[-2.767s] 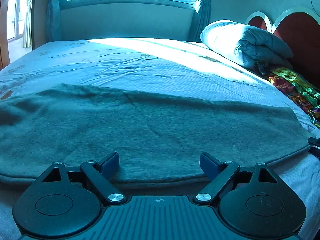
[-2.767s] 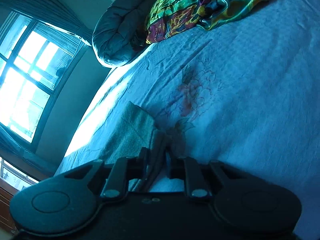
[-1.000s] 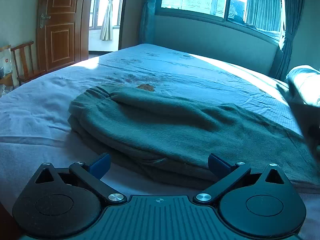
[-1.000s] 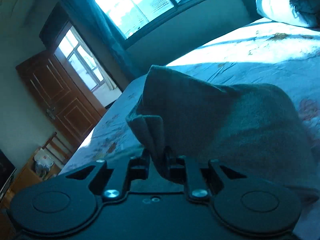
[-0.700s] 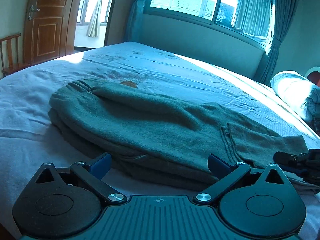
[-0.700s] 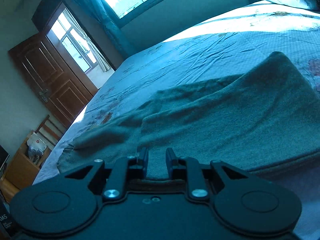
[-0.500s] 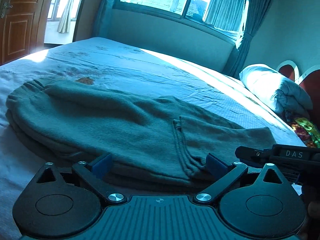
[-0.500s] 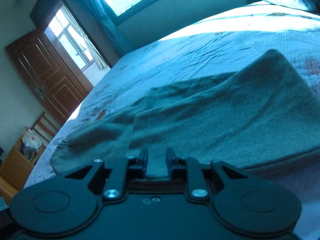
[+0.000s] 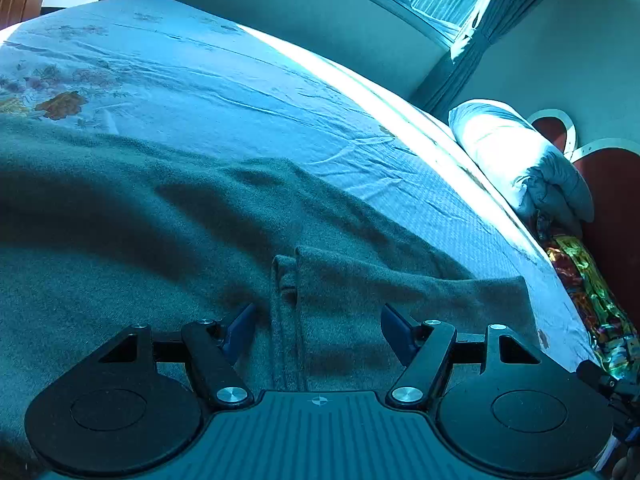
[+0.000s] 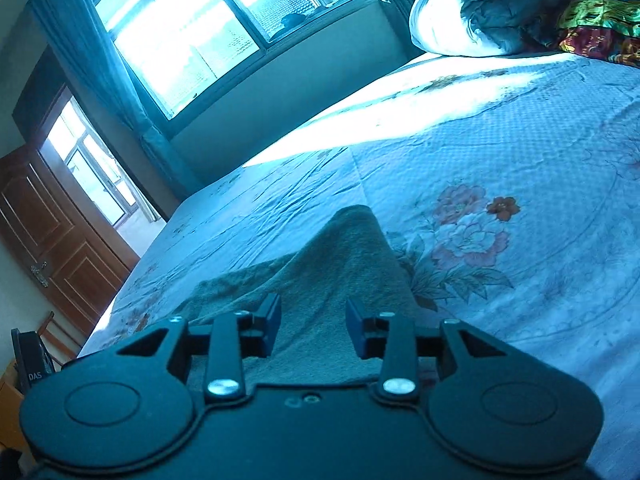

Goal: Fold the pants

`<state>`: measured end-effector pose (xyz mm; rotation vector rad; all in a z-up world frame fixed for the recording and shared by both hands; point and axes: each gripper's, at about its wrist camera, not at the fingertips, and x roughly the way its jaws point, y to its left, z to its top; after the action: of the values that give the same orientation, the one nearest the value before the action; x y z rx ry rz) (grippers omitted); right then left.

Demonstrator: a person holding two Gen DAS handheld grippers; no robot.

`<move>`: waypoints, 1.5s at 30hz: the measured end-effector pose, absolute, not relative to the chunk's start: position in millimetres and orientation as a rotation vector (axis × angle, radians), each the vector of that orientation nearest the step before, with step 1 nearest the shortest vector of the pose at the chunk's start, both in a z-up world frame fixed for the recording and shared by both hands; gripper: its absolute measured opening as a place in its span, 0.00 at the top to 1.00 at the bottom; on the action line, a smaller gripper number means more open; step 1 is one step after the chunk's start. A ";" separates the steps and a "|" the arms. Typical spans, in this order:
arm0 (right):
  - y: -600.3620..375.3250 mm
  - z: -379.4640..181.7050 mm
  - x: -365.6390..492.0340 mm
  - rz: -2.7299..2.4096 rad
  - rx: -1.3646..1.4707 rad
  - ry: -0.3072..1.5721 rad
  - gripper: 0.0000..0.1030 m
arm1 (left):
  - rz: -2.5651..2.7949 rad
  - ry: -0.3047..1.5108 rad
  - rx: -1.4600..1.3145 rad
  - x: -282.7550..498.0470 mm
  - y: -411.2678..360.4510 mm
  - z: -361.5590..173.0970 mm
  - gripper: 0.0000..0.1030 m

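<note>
The fuzzy dark-green fleece pants [image 9: 168, 216] lie partly folded on the pale blue floral bedsheet [image 10: 500, 152]. Left gripper [image 9: 318, 324] and right gripper [image 10: 313, 322] both hover spread wide over them, holding nothing.

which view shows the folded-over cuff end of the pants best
The left wrist view. There the cuff end lies doubled back on the green pants, its layered edges plain between the open fingers of the left hand-held gripper. The right wrist view shows only a peaked fold of the pants, no cuff.
</note>
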<state>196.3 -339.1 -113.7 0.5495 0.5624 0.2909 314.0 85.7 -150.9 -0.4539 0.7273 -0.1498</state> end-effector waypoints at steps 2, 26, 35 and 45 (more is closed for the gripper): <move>-338.3 -118.0 204.7 0.279 0.537 0.565 0.70 | -0.157 0.728 -0.452 318.0 78.9 -152.6 0.47; -324.6 -116.5 325.8 0.280 0.400 0.678 0.85 | -0.208 0.712 -0.426 348.9 87.2 -158.7 0.63; -334.1 -99.1 291.1 0.299 0.350 0.656 0.81 | -0.195 0.644 -0.319 294.0 92.2 -132.6 0.62; -335.9 -113.3 222.3 0.291 0.330 0.613 0.83 | -0.161 0.641 -0.160 252.3 74.2 -125.6 0.58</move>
<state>222.3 -335.9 -113.3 0.3301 0.6135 0.2914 252.3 74.2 -125.6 -0.1595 0.6411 -0.1613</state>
